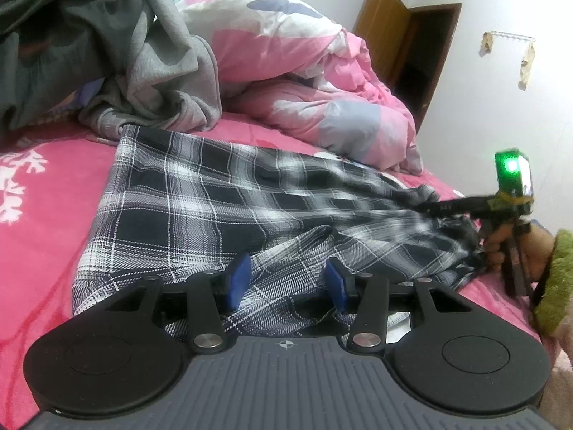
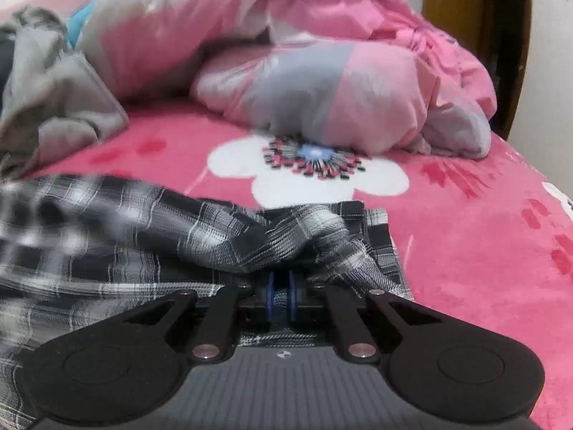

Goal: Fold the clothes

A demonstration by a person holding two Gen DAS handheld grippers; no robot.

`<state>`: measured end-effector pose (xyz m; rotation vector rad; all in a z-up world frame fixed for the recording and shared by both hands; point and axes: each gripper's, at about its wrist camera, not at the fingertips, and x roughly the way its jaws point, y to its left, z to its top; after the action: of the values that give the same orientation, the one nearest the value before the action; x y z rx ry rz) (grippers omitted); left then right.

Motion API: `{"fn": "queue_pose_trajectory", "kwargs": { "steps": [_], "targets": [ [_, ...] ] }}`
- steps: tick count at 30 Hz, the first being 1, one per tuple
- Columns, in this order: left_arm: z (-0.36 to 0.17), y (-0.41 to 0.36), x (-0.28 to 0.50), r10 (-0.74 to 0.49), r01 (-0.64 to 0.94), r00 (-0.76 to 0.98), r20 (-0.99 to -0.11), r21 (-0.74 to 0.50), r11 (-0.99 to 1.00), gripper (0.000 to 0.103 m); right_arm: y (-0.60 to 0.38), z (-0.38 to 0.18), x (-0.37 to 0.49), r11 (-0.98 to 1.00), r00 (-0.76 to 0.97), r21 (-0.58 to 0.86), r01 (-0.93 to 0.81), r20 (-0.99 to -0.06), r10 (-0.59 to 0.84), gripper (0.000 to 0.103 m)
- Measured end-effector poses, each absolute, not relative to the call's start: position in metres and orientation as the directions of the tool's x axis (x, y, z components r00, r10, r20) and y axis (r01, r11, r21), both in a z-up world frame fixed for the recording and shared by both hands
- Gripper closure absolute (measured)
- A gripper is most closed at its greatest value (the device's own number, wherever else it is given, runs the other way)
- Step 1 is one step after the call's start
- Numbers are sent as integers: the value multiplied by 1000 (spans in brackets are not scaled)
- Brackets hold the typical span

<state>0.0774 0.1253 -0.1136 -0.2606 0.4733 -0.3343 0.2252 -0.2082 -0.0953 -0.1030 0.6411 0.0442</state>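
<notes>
On pink bed [image 1: 43,215], plaid garment [image 1: 200,197] bunches between right gripper [image 2: 280,295] jaws.

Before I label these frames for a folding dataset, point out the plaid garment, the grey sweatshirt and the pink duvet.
plaid garment [image 1: 186,193]: left wrist view, flat middle panel.
grey sweatshirt [image 1: 168,71]: left wrist view, crumpled light-grey folds.
pink duvet [image 2: 322,86]: right wrist view, bunched front bulge.

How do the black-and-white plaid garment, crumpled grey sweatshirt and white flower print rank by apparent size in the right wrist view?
1. Black-and-white plaid garment, nearest the camera, so enlarged.
2. White flower print and crumpled grey sweatshirt: alike; the sweatshirt is cropped.
</notes>
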Motion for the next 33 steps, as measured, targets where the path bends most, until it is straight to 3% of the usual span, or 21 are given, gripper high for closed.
{"fn": "queue_pose_trajectory", "kwargs": {
  "steps": [3, 8, 13, 19, 22, 26, 30, 33],
  "targets": [
    [-114, 126, 77, -374, 255, 838, -397, -321, 912, 56, -190, -72, 216, 993, 814, -105, -60, -580, -12, 93],
    [-114, 126, 77, -378, 258, 838, -393, -324, 910, 56, -153, -45, 218, 982, 840, -7, -188, -519, 157, 93],
    [-114, 126, 75, -377, 260, 840, -390, -321, 911, 56, -129, -95, 264, 979, 755, 50, -197, -630, 184, 93],
    [-114, 125, 74, -374, 258, 842, -388, -320, 912, 55, -121, -87, 261, 986, 759, 26, -167, -634, 145, 92],
    [-114, 125, 73, -374, 259, 843, -386, -319, 912, 55, -116, -65, 228, 973, 778, 92, -211, -586, 224, 91],
    [-114, 125, 72, -375, 260, 843, -386, -316, 912, 55, -106, -56, 192, 939, 753, 163, -302, -564, 340, 80],
    [-114, 125, 71, -374, 263, 843, -386, -311, 913, 55, -89, -95, 179, 954, 714, 49, -297, -652, 256, 73],
    [-114, 125, 70, -372, 263, 844, -385, -307, 915, 55, -84, -107, 169, 950, 762, -17, -312, -602, 239, 71]
  ]
}}
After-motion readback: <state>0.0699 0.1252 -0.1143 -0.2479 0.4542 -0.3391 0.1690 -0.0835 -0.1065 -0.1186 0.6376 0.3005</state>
